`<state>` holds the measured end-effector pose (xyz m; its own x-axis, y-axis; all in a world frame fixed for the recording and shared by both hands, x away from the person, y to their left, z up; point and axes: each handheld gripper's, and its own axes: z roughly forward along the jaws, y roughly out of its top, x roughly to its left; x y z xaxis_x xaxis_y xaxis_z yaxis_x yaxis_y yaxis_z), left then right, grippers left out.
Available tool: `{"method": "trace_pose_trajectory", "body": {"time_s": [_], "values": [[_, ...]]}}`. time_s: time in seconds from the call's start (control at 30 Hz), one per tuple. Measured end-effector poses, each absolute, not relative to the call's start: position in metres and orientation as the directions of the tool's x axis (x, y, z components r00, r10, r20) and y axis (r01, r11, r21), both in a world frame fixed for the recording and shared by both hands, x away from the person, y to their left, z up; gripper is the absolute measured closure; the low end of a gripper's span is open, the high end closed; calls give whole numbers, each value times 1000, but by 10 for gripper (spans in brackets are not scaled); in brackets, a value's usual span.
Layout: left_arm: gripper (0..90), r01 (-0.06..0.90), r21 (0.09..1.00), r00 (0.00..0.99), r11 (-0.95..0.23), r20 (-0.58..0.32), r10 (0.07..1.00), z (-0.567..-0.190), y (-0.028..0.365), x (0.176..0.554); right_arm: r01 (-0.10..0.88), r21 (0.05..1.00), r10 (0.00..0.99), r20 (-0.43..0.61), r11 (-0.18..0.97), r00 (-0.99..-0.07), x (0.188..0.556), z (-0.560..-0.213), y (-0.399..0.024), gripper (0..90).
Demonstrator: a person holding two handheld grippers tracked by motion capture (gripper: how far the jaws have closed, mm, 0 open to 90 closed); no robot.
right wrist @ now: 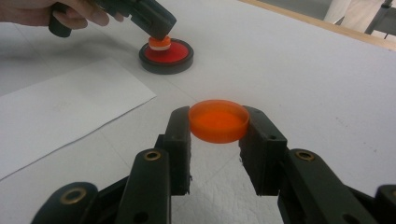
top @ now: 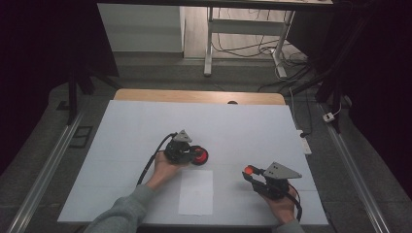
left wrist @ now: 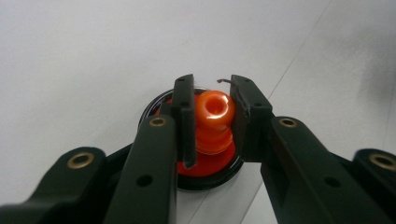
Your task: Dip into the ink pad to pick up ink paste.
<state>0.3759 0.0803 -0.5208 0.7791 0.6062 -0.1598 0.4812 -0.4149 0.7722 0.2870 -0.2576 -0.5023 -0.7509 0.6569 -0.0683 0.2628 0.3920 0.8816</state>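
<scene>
Right hand-held gripper (right wrist: 218, 140) pinching orange lid (right wrist: 218, 120), left hand-held gripper (left wrist: 212, 116) clamped on orange bottle (left wrist: 214, 122) over black-rimmed dish (left wrist: 205, 172)

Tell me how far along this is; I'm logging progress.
Done: the cap is off, clamped in the right gripper clear of the table. In hand: the left gripper grips the orange knob standing in the black dish. Left: probably lifting the knob out or recapping.

- Left gripper (top: 190, 154) sits mid-table, tilted down — jaws closed on something, left hand (top: 164, 170) behind it.
- Right gripper (top: 248, 171) sits lower right, pointing left — jaws clamped on something, right hand (top: 281, 206) gripping its handle.
</scene>
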Motion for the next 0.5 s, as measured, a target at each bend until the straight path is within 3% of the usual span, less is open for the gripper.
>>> {"method": "trace_pose_trajectory", "body": {"time_s": [0.5], "values": [[721, 483, 769, 769, -419, -144, 623, -524, 81, 378, 267, 880, 660, -68, 393, -748, 287, -502, -258, 641]]}}
